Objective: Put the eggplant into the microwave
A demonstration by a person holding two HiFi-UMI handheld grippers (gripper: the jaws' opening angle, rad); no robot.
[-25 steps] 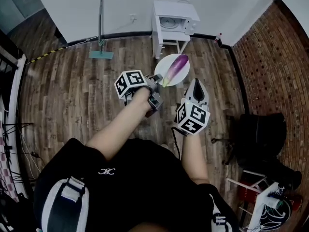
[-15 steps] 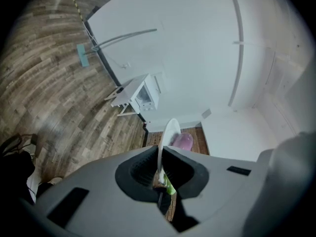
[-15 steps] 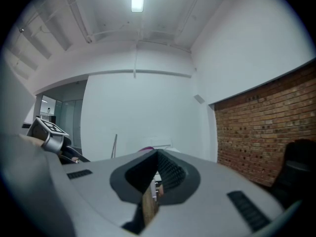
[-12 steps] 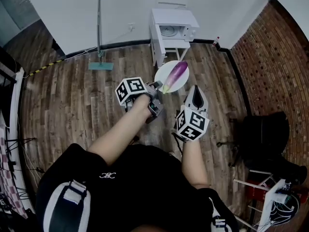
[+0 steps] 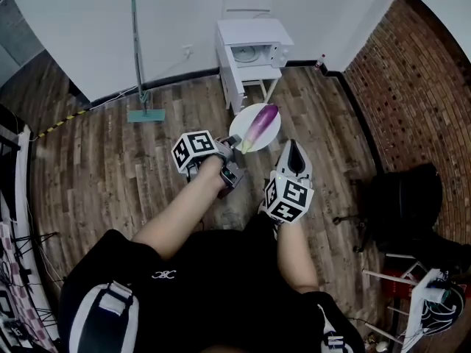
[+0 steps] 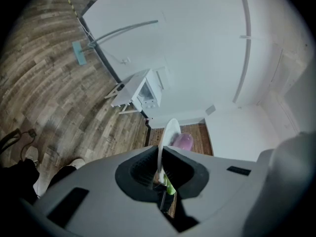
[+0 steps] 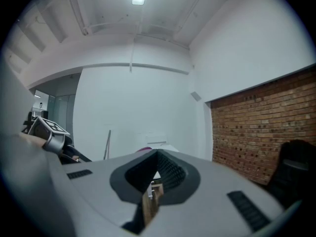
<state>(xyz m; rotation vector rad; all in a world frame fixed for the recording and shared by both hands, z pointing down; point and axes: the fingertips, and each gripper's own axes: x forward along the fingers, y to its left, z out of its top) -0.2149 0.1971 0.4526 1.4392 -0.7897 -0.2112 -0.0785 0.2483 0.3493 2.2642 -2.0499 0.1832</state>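
Left gripper [image 5: 234, 143] clamps the near rim of a smooth, round white plate [image 5: 245, 118]. A glossy purple eggplant [image 5: 260, 123] lies across it, green stem nearest that rim. Right gripper [image 5: 294, 147] has its ridged jaws closed on nothing. A boxy white microwave [image 5: 255, 48] stands beyond.

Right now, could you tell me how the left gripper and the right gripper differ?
The left gripper has its jaws clamped on the white plate carrying the eggplant; the right gripper has its jaws together on nothing. The left gripper is rolled onto its side, the right gripper upright. Both face the white wall.
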